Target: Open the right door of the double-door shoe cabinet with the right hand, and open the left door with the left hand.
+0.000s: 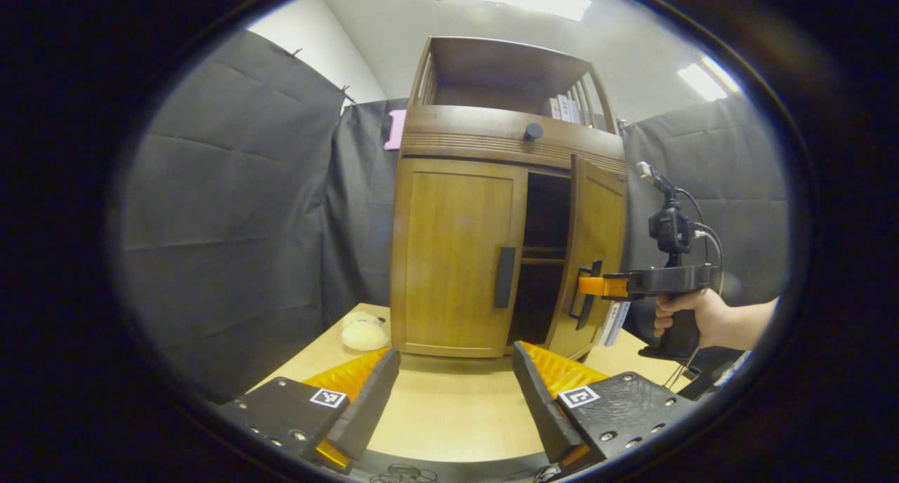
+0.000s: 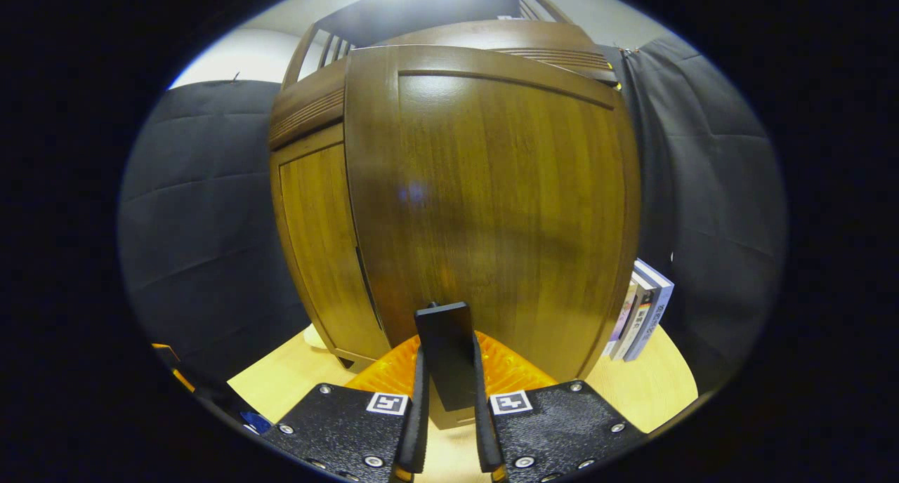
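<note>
A brown wooden shoe cabinet [image 1: 491,146] stands on a light table. Its right door [image 1: 597,251] is swung partly out, showing a dark inside with a shelf. The left door [image 1: 456,251] is flat and closed, with a dark vertical handle [image 1: 503,277]. In the left gripper view my right gripper [image 1: 584,286], held by a hand [image 1: 695,314], is clamped on the right door's handle. In the right gripper view the right gripper [image 2: 449,381] is shut on that dark handle [image 2: 444,353], the door [image 2: 491,202] close ahead. My left gripper [image 1: 456,385] stands open, in front of the cabinet and apart from it.
A pale fluffy object [image 1: 364,332] lies on the table [image 1: 442,413] by the cabinet's left foot. Books [image 2: 642,314] lean against the cabinet's right side. Black cloth walls surround the booth. A pink item [image 1: 395,129] hangs on the back wall.
</note>
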Demonstrator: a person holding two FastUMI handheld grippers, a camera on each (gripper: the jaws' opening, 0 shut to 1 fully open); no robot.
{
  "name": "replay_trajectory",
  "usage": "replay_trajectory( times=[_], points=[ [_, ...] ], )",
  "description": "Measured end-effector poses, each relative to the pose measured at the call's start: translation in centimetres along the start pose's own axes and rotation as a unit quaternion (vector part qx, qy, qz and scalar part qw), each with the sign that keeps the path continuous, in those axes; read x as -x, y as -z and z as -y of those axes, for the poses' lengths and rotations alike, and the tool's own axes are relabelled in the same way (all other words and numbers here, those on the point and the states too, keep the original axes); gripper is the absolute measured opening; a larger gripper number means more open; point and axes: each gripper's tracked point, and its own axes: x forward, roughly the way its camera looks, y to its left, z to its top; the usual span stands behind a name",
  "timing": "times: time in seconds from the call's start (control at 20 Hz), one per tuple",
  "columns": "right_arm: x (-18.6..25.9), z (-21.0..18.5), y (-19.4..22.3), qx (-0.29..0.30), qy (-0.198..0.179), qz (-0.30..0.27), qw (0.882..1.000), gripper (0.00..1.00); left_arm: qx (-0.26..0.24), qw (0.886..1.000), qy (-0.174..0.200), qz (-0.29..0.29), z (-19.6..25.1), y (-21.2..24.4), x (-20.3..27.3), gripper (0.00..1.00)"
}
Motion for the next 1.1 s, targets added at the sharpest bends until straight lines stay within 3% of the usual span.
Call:
replay_trajectory(
  times=[0.2, 0.35, 0.65, 0.7, 1.1],
  points=[
    [1.8, 0.6, 0.4, -0.002, 0.003, -0.01, 1.0, 0.29, 0.006, 1.0, 0.014, -0.005, 1.8, -0.2, 0.0, 0.96],
    [3.1, 1.8, 0.8, -0.007, 0.014, -0.012, 1.0, 0.29, 0.007, 1.0, 0.024, -0.012, 2.2, 0.1, -0.6, 0.89],
    [4.8, 3.5, 1.0, -0.005, 0.032, -0.016, 0.999, 0.23, 0.0, 0.999, 0.045, -0.011, 3.5, 0.6, -1.8, 0.89],
    [5.1, 3.7, 0.9, -0.009, 0.036, -0.016, 0.999, 0.23, 0.0, 0.999, 0.049, -0.011, 4.0, 0.6, -2.1, 0.93],
    [6.4, 5.8, 0.9, -0.021, 0.065, -0.007, 0.998, 0.15, 0.026, 0.994, 0.093, -0.043, 7.6, 2.7, -4.9, 0.89]
  ],
)
